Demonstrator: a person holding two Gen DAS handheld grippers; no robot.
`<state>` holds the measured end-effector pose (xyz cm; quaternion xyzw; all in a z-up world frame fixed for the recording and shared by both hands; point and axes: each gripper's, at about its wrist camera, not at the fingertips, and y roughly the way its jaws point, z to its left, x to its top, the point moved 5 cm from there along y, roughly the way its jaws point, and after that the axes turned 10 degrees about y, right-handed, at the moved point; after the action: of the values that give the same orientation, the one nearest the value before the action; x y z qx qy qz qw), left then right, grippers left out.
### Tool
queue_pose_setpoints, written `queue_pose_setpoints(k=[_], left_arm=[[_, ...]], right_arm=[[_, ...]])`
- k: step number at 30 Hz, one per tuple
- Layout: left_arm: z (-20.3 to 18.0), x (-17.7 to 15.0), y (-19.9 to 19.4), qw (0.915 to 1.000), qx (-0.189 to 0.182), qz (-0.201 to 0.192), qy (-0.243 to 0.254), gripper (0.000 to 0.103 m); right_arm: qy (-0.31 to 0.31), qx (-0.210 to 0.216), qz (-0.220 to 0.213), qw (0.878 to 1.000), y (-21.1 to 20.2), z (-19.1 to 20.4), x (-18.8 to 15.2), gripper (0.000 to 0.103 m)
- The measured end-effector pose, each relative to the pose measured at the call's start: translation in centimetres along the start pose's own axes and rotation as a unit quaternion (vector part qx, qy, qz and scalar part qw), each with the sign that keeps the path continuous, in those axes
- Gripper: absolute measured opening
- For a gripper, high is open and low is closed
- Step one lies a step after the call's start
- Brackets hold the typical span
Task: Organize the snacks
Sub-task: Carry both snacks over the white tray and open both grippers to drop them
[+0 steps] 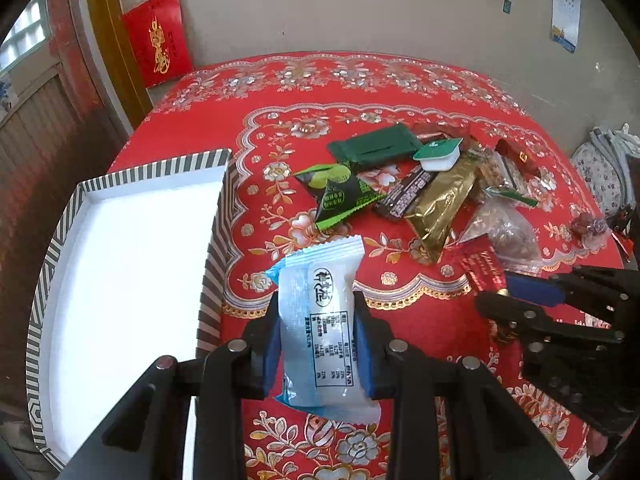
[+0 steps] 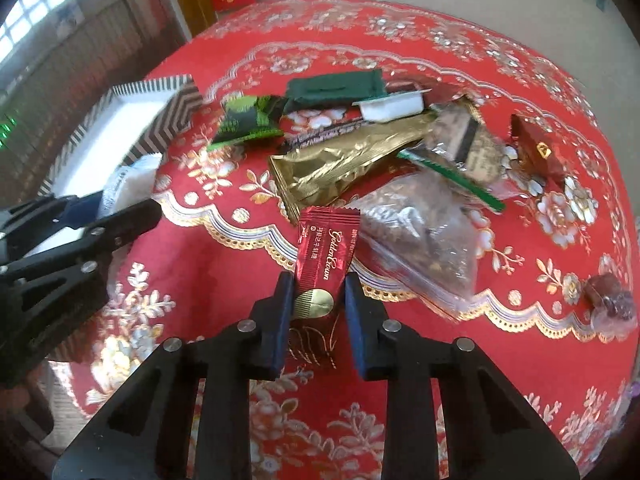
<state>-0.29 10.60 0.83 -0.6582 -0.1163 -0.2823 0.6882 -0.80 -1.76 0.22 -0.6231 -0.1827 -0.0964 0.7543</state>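
The left gripper [image 1: 316,332] pinches a white and blue snack packet [image 1: 320,320] at lower centre of its view, beside the striped box [image 1: 132,168] whose near corner is cut off behind the gripper's frame. The right gripper [image 2: 316,300] is clamped on a red Golden Crown wrapper [image 2: 322,256] at the centre of its own view — the wrapper's lower end blurs into the red tablecloth [image 2: 208,280]. Above it the pile of snacks [image 2: 360,152] overlaps — a gold pouch [image 2: 344,164] covers part of a dark bar, and print there is too smeared to read.
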Motion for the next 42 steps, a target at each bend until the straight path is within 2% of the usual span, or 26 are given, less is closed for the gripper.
queue_pose_setpoints(k=[11, 20, 26, 32, 36, 42], left_arm=[[0.3, 1.2, -0.9, 0.9998, 0.015, -0.010, 0.009, 0.034], [3.2, 1.3, -1.3, 0.9993, 0.031, -0.007, -0.021, 0.034], [7.4, 1.8, -1.4, 0.9973, 0.049, -0.008, -0.054, 0.034], [13.4, 2.0, -1.2, 0.9920, 0.087, -0.003, -0.091, 0.034], [17.2, 1.8, 0.3, 0.9870, 0.104, 0.014, -0.121, 0.034], [20.8, 1.2, 3.8, 0.9800, 0.118, 0.050, -0.152, 0.034]], right_arm=[[-0.004, 0.021, -0.021, 1.000, -1.9, 1.7, 0.7, 0.025], [-0.023, 0.040, -0.027, 0.999, -1.6, 4.7, 2.6, 0.025], [-0.039, 0.076, -0.021, 0.996, -0.6, 8.3, 4.7, 0.025], [-0.064, 0.115, -0.017, 0.991, 0.6, 13.2, 7.8, 0.025], [-0.080, 0.139, -0.008, 0.987, 2.1, 16.6, 9.7, 0.025], [-0.100, 0.139, 0.016, 0.985, 6.0, 20.3, 11.3, 0.025]])
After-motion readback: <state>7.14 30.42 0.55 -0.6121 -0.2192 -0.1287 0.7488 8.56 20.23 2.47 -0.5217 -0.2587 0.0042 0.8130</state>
